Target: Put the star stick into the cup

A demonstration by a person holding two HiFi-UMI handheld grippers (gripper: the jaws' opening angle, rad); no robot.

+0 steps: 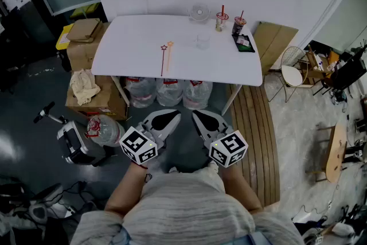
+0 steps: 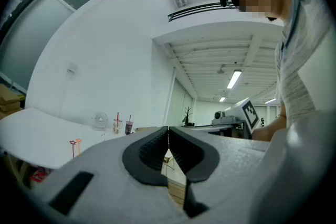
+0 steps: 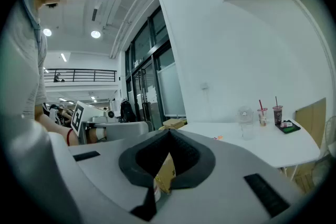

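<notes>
No legible text anywhere. Red labels on the water jugs [image 1: 170,93] under the table [image 1: 132,49] are too small to read.

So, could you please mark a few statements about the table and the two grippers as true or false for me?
1. The star sticks lie flat on the table, outside any cup. True.
2. The left gripper holds a star stick. False: its jaws are together on nothing, short of the table.
3. In the head view, the clear cup stands to the right of the sticks. True.
4. The two drinks with straws stand at the table's near edge. False: they stand at the far edge, beside a small fan.
5. The right gripper is open over the cup. False: it is shut, near the person's body.
6. Water bottles stand under the table. True.
</notes>
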